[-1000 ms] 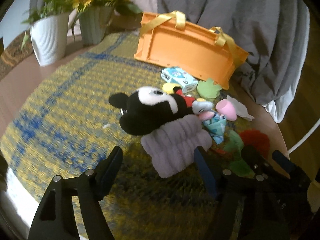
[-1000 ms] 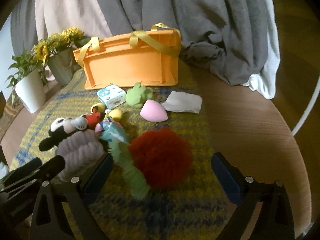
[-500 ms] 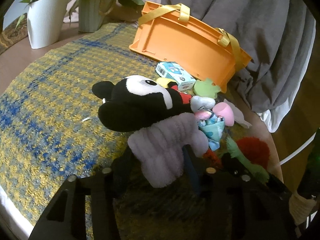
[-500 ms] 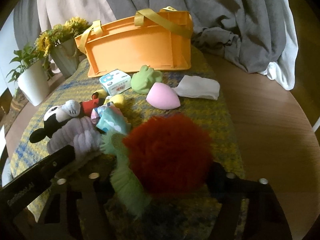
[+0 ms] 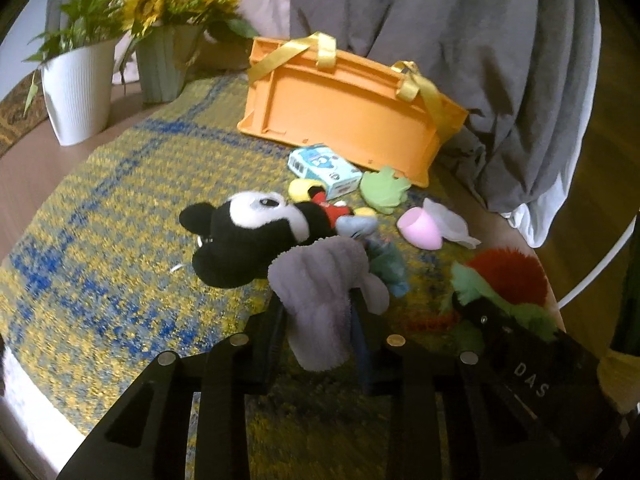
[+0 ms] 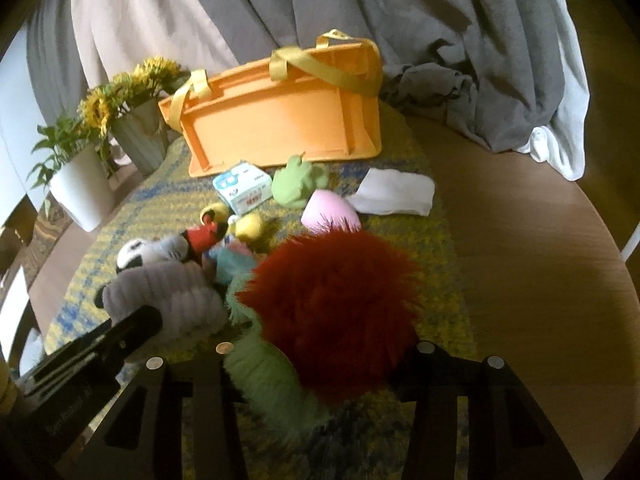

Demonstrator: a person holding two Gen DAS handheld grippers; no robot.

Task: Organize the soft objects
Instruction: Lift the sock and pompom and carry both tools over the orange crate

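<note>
My left gripper (image 5: 316,328) is shut on a lilac fluffy band (image 5: 320,280), which stands up between its jaws beside a black-and-white mouse plush (image 5: 248,240). In the right wrist view the jaws of my right gripper (image 6: 320,352) are closing. They press on a red fluffy pompom (image 6: 336,304), and a green fuzzy piece (image 6: 268,384) lies against the left jaw. An orange bag (image 6: 280,120) with yellow handles lies on its side at the back of the mat.
Between the grippers and the bag lie a pink egg-shaped sponge (image 6: 328,212), a green soft toy (image 6: 296,184), a tissue pack (image 5: 324,166) and a white cloth (image 6: 396,196). A white plant pot (image 5: 76,92) and a sunflower vase (image 5: 164,64) stand at the back left. Grey fabric (image 5: 480,60) hangs behind.
Both grippers went from wide open to closed. The left one took hold of the lilac band and raised it a little; the right one closed in on the red pompom.
</note>
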